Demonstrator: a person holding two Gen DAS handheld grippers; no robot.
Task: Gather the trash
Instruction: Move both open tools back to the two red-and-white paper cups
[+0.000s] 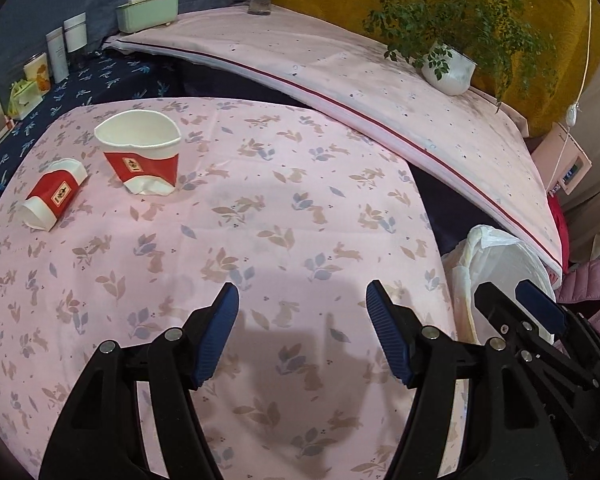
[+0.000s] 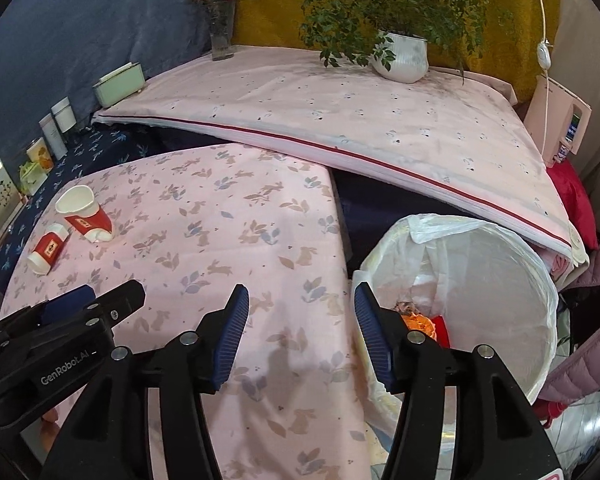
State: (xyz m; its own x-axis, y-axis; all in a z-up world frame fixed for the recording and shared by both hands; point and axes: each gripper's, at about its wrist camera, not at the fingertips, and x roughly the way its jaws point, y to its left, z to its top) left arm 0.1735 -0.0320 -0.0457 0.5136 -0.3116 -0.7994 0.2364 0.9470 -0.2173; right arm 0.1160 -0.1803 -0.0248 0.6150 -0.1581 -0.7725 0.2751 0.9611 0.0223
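Observation:
Two crushed red-and-white paper cups sit on the pink rabbit-print tablecloth [image 1: 300, 208] at the far left. One cup [image 1: 140, 148] [image 2: 86, 216] stands mouth up, the other cup [image 1: 54, 194] [image 2: 48, 250] lies on its side. My left gripper [image 1: 302, 296] [image 2: 108, 290] hovers open above the cloth, nothing between its fingers. My right gripper [image 2: 302, 296] [image 1: 504, 292] is open and empty over the table's right edge, beside the bin. The white-bagged trash bin [image 2: 480, 232] [image 1: 496, 248] stands right of the table with orange and red scraps [image 2: 418, 324] inside.
Behind the table a raised pink-covered surface [image 2: 340, 120] carries a potted plant [image 2: 404, 56], a flower vase [image 2: 222, 32] and a green box [image 2: 120, 84]. Bottles and small boxes [image 1: 60, 56] line the dark blue cloth at far left. A pink padded jacket [image 2: 588, 360] hangs at right.

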